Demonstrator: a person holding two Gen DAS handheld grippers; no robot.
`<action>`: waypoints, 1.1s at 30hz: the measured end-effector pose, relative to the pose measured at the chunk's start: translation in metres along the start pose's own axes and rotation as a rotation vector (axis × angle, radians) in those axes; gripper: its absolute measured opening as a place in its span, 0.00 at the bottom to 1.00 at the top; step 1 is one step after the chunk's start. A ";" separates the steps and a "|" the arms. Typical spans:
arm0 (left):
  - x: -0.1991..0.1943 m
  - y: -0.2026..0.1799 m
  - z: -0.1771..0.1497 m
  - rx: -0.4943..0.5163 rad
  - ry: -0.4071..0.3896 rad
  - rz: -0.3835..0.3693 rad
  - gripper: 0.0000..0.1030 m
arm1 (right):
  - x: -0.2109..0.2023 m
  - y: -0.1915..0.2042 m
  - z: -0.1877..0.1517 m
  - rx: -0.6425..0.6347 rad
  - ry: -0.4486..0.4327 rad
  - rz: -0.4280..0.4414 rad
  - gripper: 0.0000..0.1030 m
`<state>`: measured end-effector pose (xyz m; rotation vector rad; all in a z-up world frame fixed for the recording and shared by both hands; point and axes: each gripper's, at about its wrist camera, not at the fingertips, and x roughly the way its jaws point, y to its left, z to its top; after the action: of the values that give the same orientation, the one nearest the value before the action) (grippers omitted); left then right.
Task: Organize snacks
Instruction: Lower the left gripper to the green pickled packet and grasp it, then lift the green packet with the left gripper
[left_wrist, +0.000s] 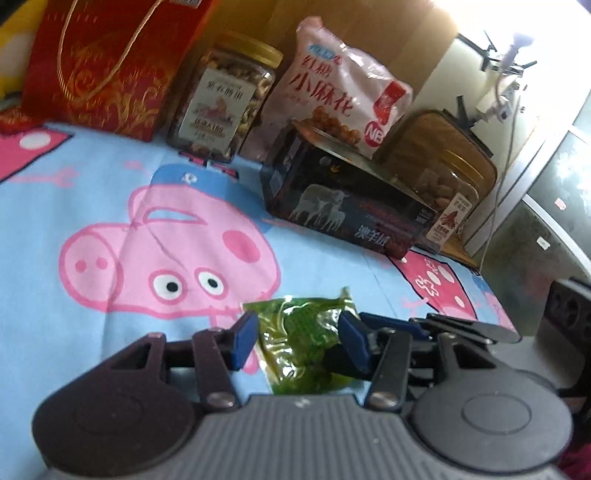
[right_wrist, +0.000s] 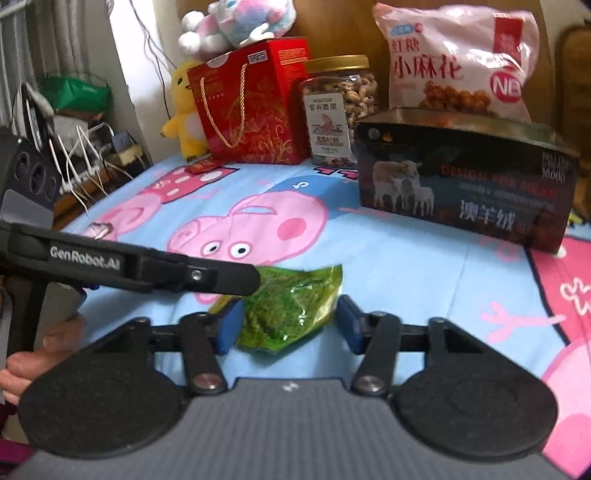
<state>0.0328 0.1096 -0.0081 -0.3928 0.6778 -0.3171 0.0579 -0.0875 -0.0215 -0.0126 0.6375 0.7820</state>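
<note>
A snack packet (right_wrist: 291, 310) lies between the fingers of my right tool (right_wrist: 288, 321). Beyond it stand a jar (right_wrist: 338, 110) and, to its right, a box (right_wrist: 465, 181) with a bag (right_wrist: 458, 62) behind.

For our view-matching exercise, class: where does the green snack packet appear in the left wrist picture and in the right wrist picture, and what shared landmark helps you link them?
Left wrist view: the green snack packet lies low and centre on the blue cartoon sheet, between the blue pads.
Right wrist view: the packet lies just below centre, partly behind the other claw's black finger.
Shared landmark: the dark box with sheep, beyond the packet to the right.
</note>
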 end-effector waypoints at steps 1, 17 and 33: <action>-0.001 -0.002 -0.001 0.007 -0.008 0.007 0.48 | -0.001 -0.001 0.000 0.012 -0.004 0.015 0.44; -0.001 0.010 0.001 -0.060 -0.003 -0.092 0.63 | -0.010 0.004 -0.005 -0.001 -0.074 0.029 0.37; 0.009 0.021 0.010 -0.238 0.022 -0.284 0.65 | -0.025 -0.022 -0.005 0.173 -0.136 0.162 0.37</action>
<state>0.0493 0.1271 -0.0147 -0.7160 0.6836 -0.5122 0.0566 -0.1209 -0.0168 0.2512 0.5798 0.8729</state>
